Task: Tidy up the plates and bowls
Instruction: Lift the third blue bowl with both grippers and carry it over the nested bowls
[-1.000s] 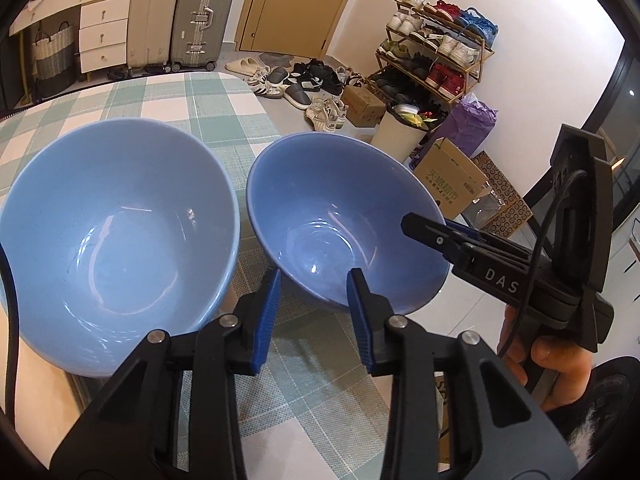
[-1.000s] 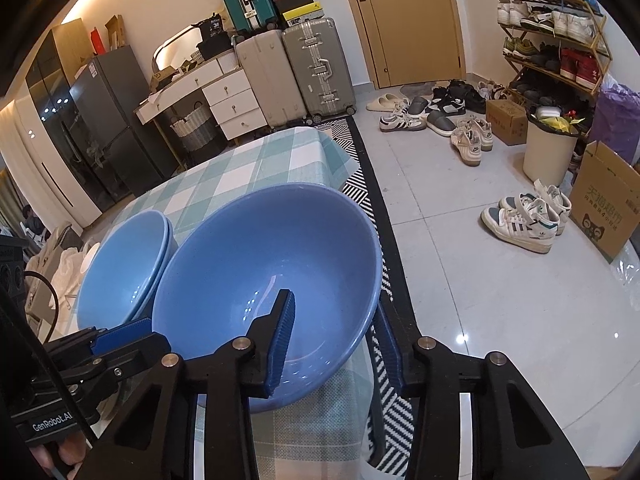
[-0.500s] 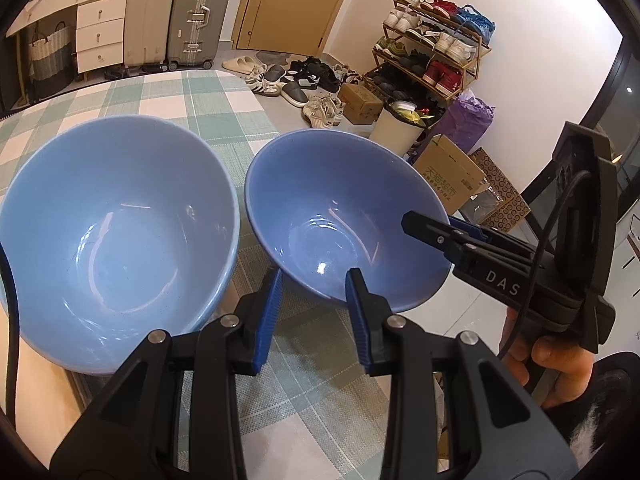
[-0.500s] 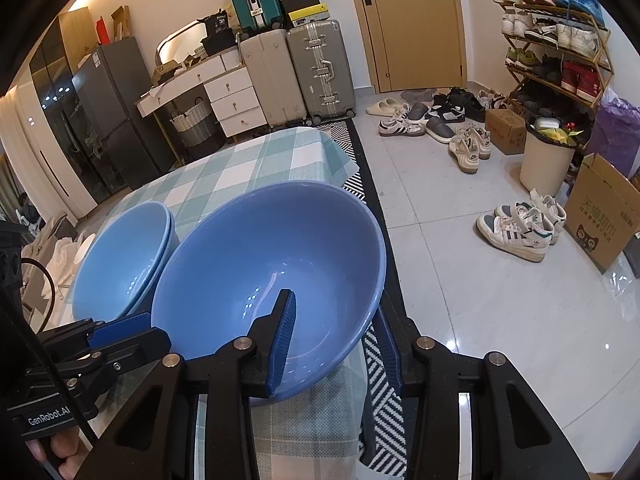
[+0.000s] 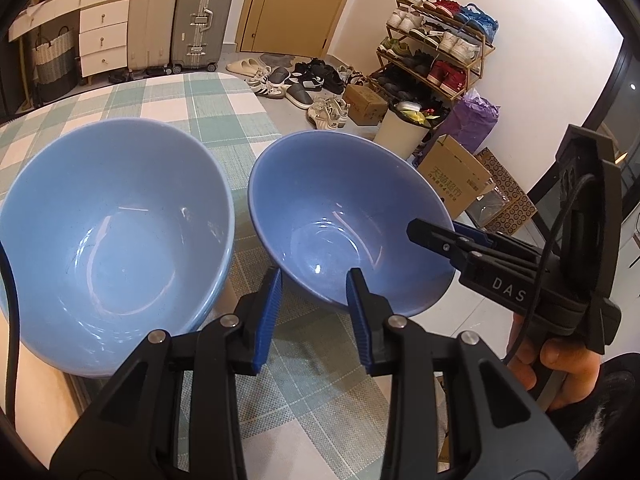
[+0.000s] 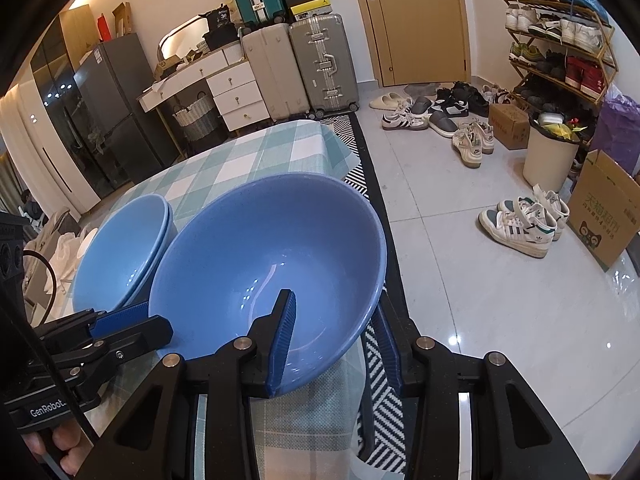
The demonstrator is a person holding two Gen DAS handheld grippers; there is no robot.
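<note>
Checked green-and-white cloth covers the table [image 5: 208, 120] I am working over, with suitcases [image 6: 320, 64], a door and a shoe rack [image 5: 436, 56] behind it on a pale tiled floor.

My right gripper [image 6: 336, 340] slants down from the near edge of the table, and its jaws straddle the near wall of a blue bowl [image 6: 256, 264]: the left finger [image 6: 282, 336] sits inside the bowl, the right one goes outside and under the rim. I read this as a grip on the rim, though the outer pad's contact is hidden by the bowl wall. From the other camera I see this same tool [image 5: 452, 236] coming in from the right, and the hand [image 5: 548, 364] that holds its handle.

My left gripper [image 5: 314, 312] also points down at a slant. Its jaws stand at a narrow gap, with nothing between them, just in front of the near outer wall of that bowl [image 5: 340, 216]; I cannot tell whether the tips touch it.

To the left of both tools sits a stack of two blue bowls [image 6: 124, 256], nested upright. The held bowl is plain glossy blue, empty, and close beside the stack, near the table's edge.
</note>
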